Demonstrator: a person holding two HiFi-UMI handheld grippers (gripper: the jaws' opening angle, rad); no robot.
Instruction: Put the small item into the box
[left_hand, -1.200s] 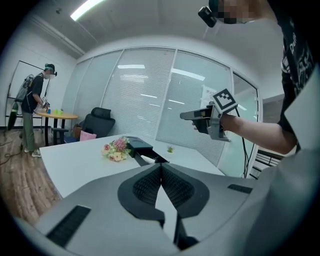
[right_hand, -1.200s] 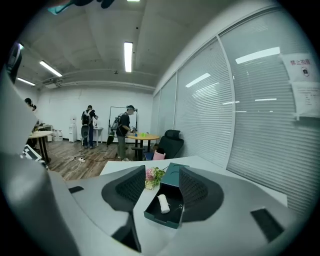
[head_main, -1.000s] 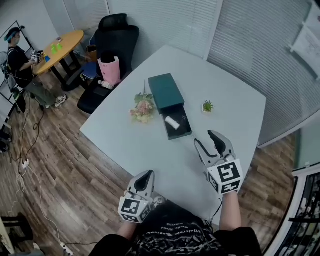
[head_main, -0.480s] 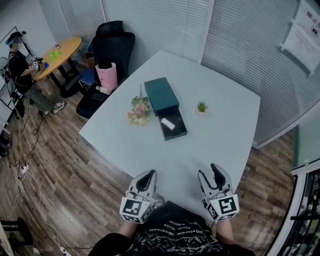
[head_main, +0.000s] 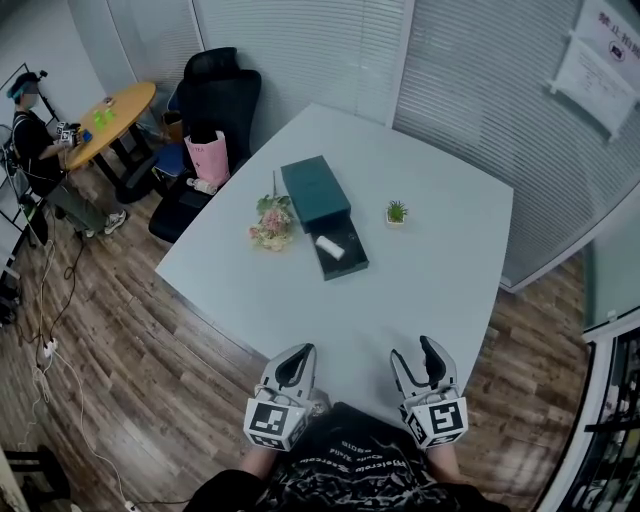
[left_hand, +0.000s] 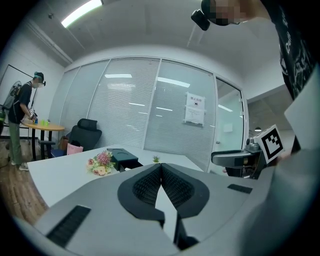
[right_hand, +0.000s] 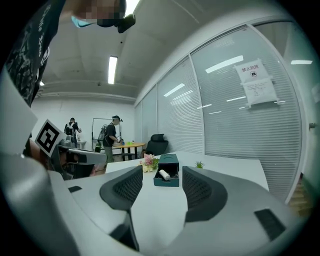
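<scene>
A dark green box (head_main: 317, 189) lies mid-table with its drawer (head_main: 343, 260) pulled out toward me. A small white roll (head_main: 328, 246) lies in the drawer. Both grippers hover at the table's near edge, far from the box. My left gripper (head_main: 293, 366) is shut with nothing between its pads. My right gripper (head_main: 424, 364) is open and empty; its jaws have just been opening. The right gripper view shows the box (right_hand: 170, 161) and roll (right_hand: 164, 175) beyond the spread jaws of the right gripper (right_hand: 162, 170). In the left gripper view the left gripper (left_hand: 161, 167) has its pads meeting, with the box (left_hand: 122, 157) far off.
On the white table (head_main: 440, 270) a flower bunch (head_main: 270, 222) lies left of the box and a tiny potted plant (head_main: 397, 212) stands to its right. A black chair (head_main: 215, 100) with a pink bag (head_main: 207, 158) stands beyond. A person (head_main: 35, 135) sits at a round table, far left.
My right gripper has drawn back from over the table to its near edge, level with the left one. The left gripper has shifted slightly. The box and roll have not moved.
</scene>
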